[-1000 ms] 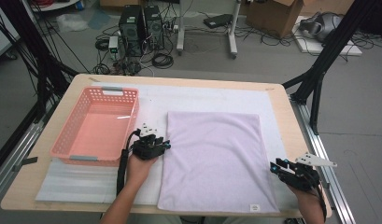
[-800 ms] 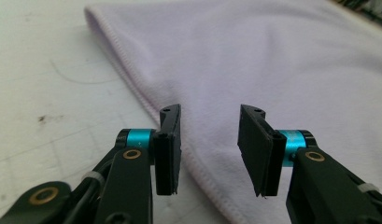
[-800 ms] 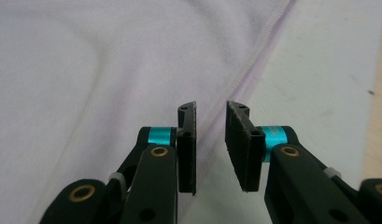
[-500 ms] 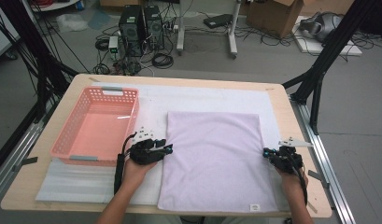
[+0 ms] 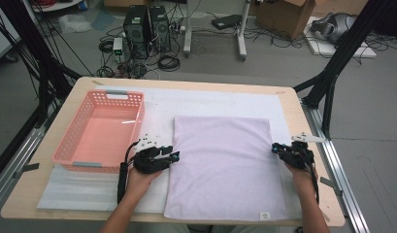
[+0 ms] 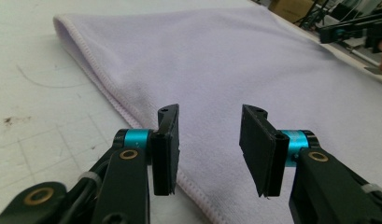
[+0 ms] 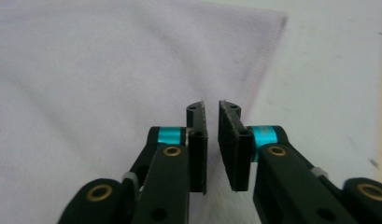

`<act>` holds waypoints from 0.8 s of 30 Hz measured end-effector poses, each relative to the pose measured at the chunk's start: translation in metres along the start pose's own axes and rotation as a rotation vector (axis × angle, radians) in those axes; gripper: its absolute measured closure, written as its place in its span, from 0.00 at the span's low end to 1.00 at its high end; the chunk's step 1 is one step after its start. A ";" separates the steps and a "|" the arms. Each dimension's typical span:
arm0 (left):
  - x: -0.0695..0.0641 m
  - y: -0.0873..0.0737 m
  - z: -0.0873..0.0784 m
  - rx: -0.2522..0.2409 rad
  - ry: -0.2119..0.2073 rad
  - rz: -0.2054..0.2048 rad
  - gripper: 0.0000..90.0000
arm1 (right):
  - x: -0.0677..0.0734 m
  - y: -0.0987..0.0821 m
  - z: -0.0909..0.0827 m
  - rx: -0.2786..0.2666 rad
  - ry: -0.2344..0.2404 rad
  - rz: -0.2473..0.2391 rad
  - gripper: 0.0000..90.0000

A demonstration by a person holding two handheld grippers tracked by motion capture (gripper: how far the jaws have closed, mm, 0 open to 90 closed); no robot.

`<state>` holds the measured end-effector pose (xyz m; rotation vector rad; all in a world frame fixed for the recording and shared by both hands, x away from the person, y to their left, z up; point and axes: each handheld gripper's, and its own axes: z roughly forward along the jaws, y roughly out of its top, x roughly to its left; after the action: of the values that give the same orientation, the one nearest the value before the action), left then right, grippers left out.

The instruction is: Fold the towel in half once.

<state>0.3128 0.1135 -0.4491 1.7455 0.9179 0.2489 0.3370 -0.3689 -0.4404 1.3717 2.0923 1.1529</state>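
A lavender towel point(image 5: 225, 165) is seen spread flat on a white mat point(image 5: 196, 104) covering a wooden desk point(image 5: 307, 126), in the lower centre of the high view. Its long axis runs from the bottom of the frame up toward the far edge, and a small label point(image 5: 264, 215) is sewn near its lower right corner. An empty pink basket point(image 5: 101, 131) is placed left of the towel, well apart from it.

The left gripper point(image 5: 173, 154) is held at the towel's left edge, about halfway along its length, pointing right across the cloth. In the left gripper view the left gripper point(image 6: 209, 144) has its fingers point(image 6: 166, 144) spread, with the hemmed edge point(image 6: 104, 88) of the towel point(image 6: 235, 60) passing beneath them; nothing is pinched.

The right gripper point(image 5: 275, 148) is held at the towel's right edge, at a similar height in the frame, pointing left. In the right gripper view the right gripper point(image 7: 212, 144) has its fingers point(image 7: 198, 144) nearly pressed together, a thin gap remaining, and they have just been parting a little after closing; the towel point(image 7: 100, 84) lies under and ahead of them, its right edge point(image 7: 265, 60) just to the right of the tips, and no cloth is seen caught between them.

Both hands are judged equally near, each facing inward across the short axis, so a fold or lift would start from these two side edges
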 end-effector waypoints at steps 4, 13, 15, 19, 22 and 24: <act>-0.002 0.001 -0.001 -0.009 -0.017 0.008 0.64 | 0.001 0.006 0.025 0.046 0.001 -0.034 0.95; -0.001 0.001 -0.008 -0.056 -0.071 0.024 0.57 | -0.022 0.003 0.015 0.016 -0.152 0.102 0.93; -0.001 0.001 -0.008 -0.076 -0.080 0.044 0.56 | -0.023 0.001 0.001 -0.038 -0.128 0.107 0.90; -0.003 0.000 -0.010 -0.102 -0.088 0.085 0.54 | -0.016 -0.007 -0.026 -0.084 -0.069 0.076 0.85; -0.004 -0.002 -0.011 -0.085 -0.078 0.058 0.52 | -0.003 -0.019 -0.039 -0.070 -0.025 0.040 0.81; -0.004 -0.004 -0.012 -0.071 -0.065 0.030 0.48 | 0.008 -0.029 -0.045 -0.065 0.015 0.010 0.80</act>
<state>0.3012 0.1200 -0.4463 1.6931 0.8271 0.2407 0.2856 -0.3868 -0.4360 1.3496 2.0419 1.2280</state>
